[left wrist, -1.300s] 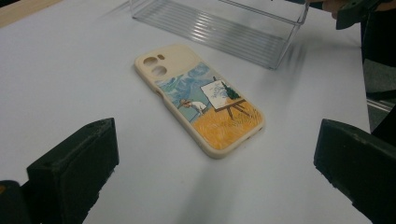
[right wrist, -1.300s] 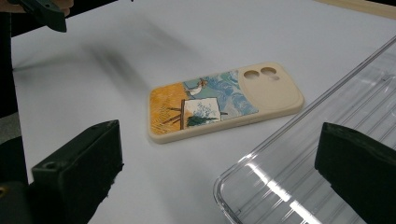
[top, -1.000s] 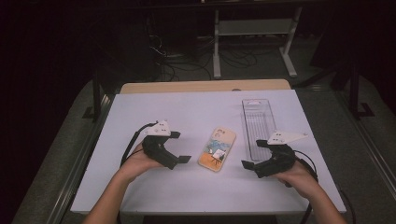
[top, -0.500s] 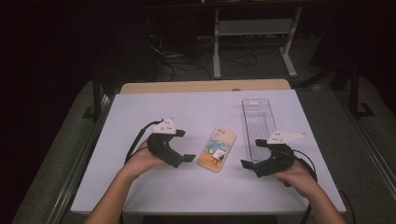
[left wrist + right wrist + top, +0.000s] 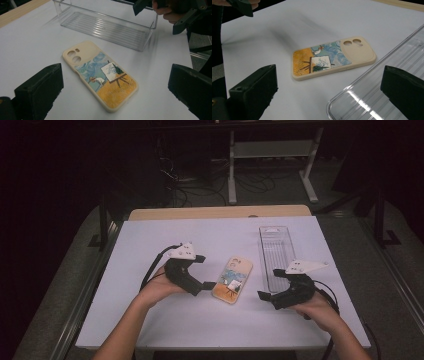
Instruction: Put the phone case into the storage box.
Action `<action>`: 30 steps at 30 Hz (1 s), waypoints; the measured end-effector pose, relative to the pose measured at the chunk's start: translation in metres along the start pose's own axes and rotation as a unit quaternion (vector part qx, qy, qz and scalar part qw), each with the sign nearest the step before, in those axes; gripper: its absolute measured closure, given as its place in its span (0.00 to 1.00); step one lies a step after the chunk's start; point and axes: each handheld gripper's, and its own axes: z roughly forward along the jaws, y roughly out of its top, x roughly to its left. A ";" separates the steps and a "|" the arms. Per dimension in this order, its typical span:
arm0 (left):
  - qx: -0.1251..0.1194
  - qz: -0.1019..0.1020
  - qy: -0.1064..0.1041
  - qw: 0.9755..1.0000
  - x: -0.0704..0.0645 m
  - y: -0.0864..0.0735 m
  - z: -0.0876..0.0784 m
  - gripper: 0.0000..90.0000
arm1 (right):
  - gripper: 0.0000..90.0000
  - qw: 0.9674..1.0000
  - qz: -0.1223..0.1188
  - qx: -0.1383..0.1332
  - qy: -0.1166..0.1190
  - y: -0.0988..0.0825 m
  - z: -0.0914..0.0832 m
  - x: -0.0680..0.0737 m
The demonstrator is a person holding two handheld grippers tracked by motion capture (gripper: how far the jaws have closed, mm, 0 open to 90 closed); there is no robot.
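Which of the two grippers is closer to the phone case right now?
The left. The left gripper has its open jaws just beside the phone case's left edge, not touching it. The right gripper sits farther off on the case's other side, by the clear tray.

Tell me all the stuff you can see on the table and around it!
Phone case: one, cream with a painted picture of a painter, an easel and a yellow field, lying flat in the middle of the table, between the two grippers.
Tray: one, clear plastic, long and empty, on the table to the right of the case.
Table: one, white top with a wooden strip along its far edge.
Frame: one, white metal, on the dark floor behind the table, with cables near it.
Left gripper: one, black, open, held just left of the case.
Right gripper: one, black, open, held at the tray's near end.
Hands: two, one on each gripper.
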 end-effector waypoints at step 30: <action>0.024 0.019 -0.034 0.999 -0.013 0.009 0.065 0.24 | 0.00 1.000 0.000 0.001 0.003 0.000 0.000 0.000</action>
